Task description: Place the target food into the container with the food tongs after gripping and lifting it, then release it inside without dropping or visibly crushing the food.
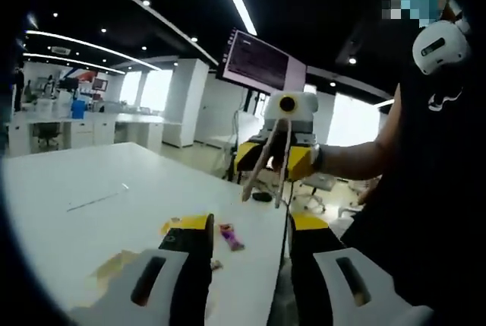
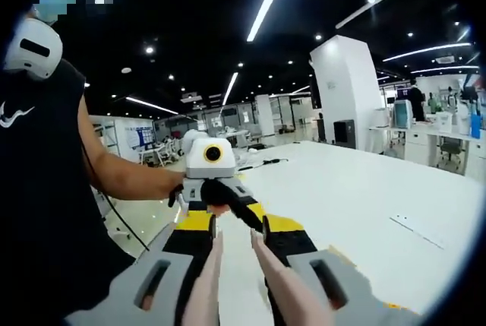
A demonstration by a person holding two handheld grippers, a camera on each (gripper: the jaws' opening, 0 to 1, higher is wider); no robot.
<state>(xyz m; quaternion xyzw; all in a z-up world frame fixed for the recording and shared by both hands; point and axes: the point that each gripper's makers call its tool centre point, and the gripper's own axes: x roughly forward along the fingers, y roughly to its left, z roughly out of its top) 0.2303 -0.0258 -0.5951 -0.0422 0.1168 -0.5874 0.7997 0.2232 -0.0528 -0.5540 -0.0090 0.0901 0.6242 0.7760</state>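
Left gripper (image 1: 249, 244), seen in its own view, rises from the bottom edge with yellow-and-black jaws spread apart and nothing between them, above the near edge of a white table (image 1: 91, 181). Right gripper (image 1: 277, 160), entering the same view from the right, is carried by a person's hand (image 1: 328, 160) and pinches a pair of food tongs (image 1: 267, 165), whose two pale arms hang down past the table edge, tips slightly apart and bare. In the right gripper view, the tongs (image 2: 243, 280) run forward between the closed-in jaws of that gripper (image 2: 237, 244), toward the left gripper (image 2: 211, 178). On the table beside the left jaw lie a small purple-wrapped item (image 1: 230, 236) and a yellow patch (image 1: 168, 225); what they are cannot be told. A monitor (image 1: 262, 61) hangs above the table's far end.
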